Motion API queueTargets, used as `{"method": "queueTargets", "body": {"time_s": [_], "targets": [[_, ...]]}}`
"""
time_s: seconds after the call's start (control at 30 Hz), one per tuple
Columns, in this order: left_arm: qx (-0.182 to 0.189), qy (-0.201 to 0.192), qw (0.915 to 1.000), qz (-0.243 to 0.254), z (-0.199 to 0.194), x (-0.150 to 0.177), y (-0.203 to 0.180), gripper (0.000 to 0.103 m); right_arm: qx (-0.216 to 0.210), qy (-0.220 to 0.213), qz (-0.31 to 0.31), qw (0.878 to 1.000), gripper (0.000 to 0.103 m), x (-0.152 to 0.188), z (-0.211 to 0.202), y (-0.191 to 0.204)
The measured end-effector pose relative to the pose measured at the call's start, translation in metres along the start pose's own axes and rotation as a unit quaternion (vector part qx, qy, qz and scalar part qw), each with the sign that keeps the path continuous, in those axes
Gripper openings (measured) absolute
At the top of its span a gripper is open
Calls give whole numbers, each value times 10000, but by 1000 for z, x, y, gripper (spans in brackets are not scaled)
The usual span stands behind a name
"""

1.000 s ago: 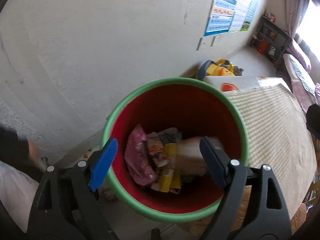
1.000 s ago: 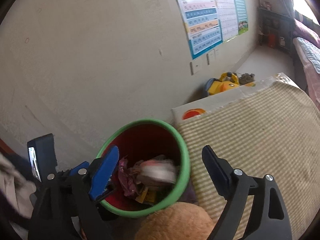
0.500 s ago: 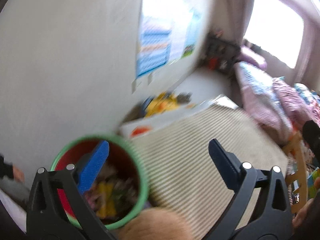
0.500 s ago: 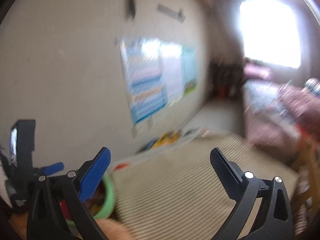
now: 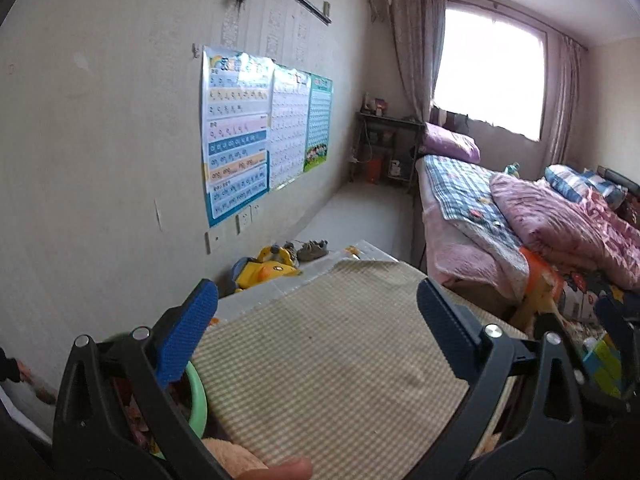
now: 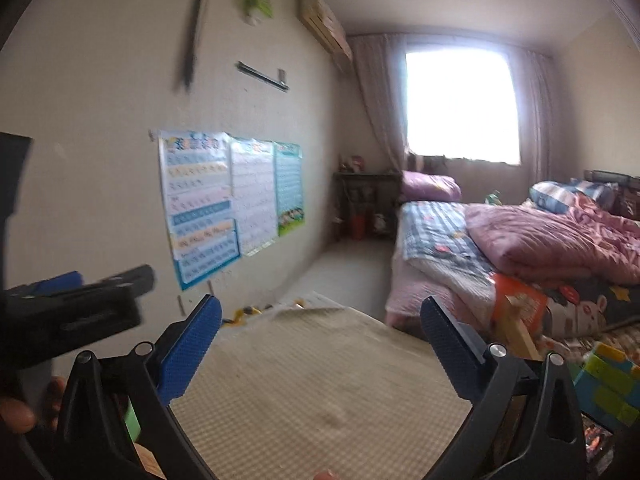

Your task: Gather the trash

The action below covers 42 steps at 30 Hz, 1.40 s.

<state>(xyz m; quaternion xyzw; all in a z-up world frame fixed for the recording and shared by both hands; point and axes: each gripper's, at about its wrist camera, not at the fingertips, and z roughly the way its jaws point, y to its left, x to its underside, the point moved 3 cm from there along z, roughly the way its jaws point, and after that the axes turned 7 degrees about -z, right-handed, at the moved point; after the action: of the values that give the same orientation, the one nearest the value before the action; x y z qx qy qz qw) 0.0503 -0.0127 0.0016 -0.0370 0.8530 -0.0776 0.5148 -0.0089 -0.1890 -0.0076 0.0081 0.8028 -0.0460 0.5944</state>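
The green-rimmed red trash bin (image 5: 198, 392) shows only as a slice at the lower left of the left wrist view, behind my left gripper's blue finger; some wrappers show inside it. My left gripper (image 5: 320, 328) is open and empty, raised over the checked mat (image 5: 328, 368). My right gripper (image 6: 320, 340) is open and empty above the same mat (image 6: 320, 380). The left gripper's black body (image 6: 72, 316) shows at the left of the right wrist view. A sliver of the bin's green rim (image 6: 132, 420) shows behind the right gripper's left finger.
A wall with posters (image 5: 248, 136) runs along the left. A yellow toy (image 5: 264, 268) and small shoes (image 5: 312, 249) lie by the wall. A bed with pink quilts (image 5: 540, 220) stands at right, toy blocks (image 6: 608, 384) beside it. A tan plush (image 5: 232, 460) lies at the bottom.
Both grippers have swung up and away from the bin, from looking down into it to looking across the mat at the room. Both stayed open and empty.
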Motion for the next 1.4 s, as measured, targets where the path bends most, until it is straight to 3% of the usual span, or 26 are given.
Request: {"method": "queueTargets", "body": {"time_s": [0.4, 1.4], "targets": [[-91, 297, 9994, 151, 12, 11, -1, 97, -64, 315, 231, 9992, 96, 11, 8, 2], [-282, 508, 9982, 117, 20, 21, 12, 97, -204, 643, 300, 9973, 96, 25, 19, 14]]}}
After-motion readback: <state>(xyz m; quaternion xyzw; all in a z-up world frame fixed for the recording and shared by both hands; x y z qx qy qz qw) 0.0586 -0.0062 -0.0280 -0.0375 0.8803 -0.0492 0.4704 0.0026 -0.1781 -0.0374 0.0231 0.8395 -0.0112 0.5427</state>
